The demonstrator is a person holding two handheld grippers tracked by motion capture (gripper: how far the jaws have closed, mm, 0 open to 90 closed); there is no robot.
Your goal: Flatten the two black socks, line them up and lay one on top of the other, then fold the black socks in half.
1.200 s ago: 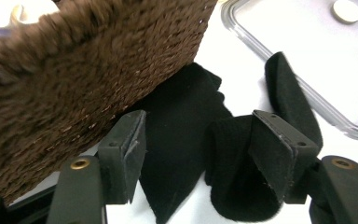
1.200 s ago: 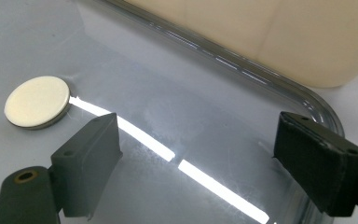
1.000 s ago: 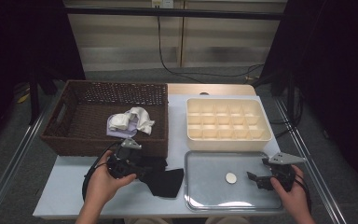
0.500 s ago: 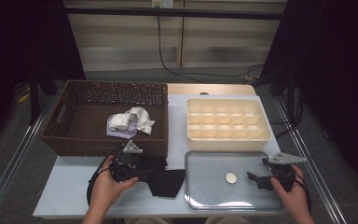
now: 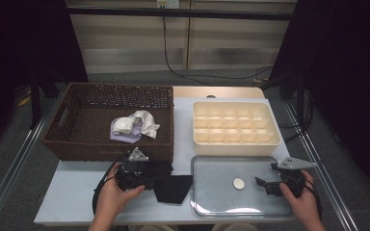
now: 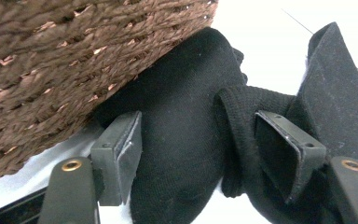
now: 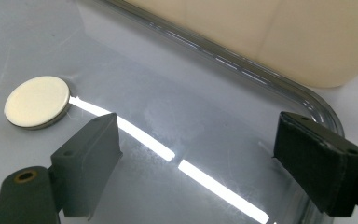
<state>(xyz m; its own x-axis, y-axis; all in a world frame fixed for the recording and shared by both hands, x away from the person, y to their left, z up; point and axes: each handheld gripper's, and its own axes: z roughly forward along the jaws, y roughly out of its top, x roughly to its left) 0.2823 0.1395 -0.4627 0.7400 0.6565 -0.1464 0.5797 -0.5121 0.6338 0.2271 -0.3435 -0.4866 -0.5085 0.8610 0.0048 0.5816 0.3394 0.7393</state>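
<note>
High view has your left gripper (image 5: pixel 142 175) down on the black cloth (image 5: pixel 171 185), which lies on the white table (image 5: pixel 72 192) just in front of the wicker basket (image 5: pixel 77 144) and beside the metal tray (image 5: pixel 212 202). Left gripper view shows your jaws spread apart with a fold of that black cloth (image 6: pixel 191 140) between them, not yet pinched, the basket (image 6: pixel 51 60) close behind. Your right gripper (image 7: pixel 196 163) hovers released over the tray (image 7: pixel 168 107), a small white disc (image 7: pixel 37 102) just beyond its left jaw.
</note>
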